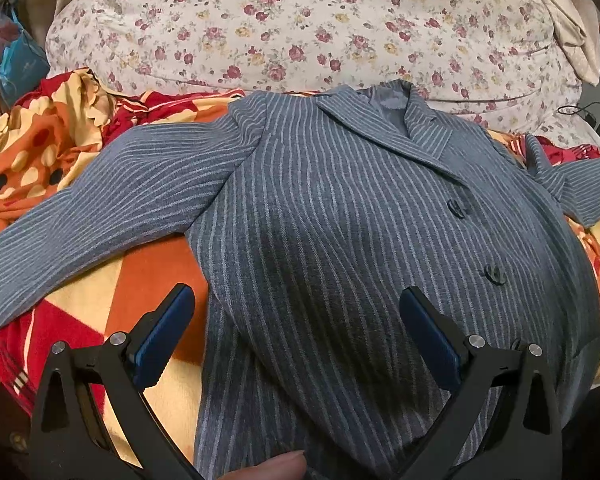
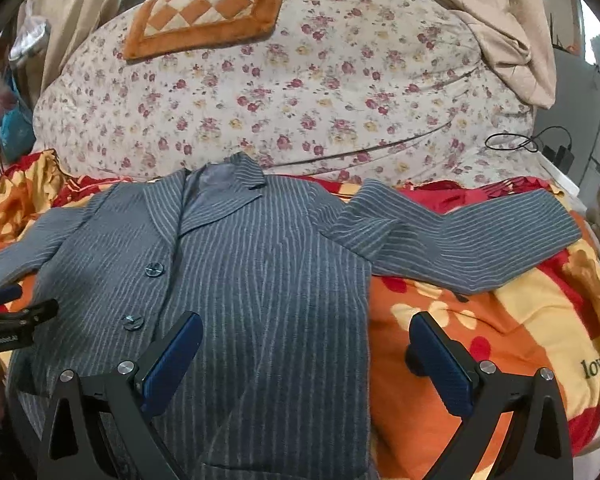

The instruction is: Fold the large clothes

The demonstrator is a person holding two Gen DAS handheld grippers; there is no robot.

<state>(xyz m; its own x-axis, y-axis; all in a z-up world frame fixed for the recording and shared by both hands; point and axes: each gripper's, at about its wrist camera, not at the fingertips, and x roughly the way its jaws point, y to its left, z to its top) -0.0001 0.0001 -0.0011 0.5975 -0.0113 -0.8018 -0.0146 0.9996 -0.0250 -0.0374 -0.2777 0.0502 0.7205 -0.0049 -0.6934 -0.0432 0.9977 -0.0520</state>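
Note:
A grey-blue pinstriped jacket [image 1: 340, 216] lies face up and buttoned on an orange, red and yellow blanket [image 1: 140, 280], collar away from me, both sleeves spread out sideways. It also shows in the right wrist view [image 2: 252, 272]. My left gripper [image 1: 296, 312] is open and empty, hovering over the jacket's lower left side. My right gripper [image 2: 306, 340] is open and empty, over the jacket's lower right edge, its right finger [image 2: 440, 364] above the blanket [image 2: 500, 320]. The left gripper's tip shows at the left edge of the right wrist view [image 2: 16, 312].
A big floral quilt [image 2: 284, 96] is heaped behind the jacket, with an orange checked cushion [image 2: 208, 12] on top. Beige curtains [image 2: 500, 20] hang at the back right. A black cable and charger [image 2: 540, 144] lie at the right. A blue bag [image 1: 20, 64] hangs at left.

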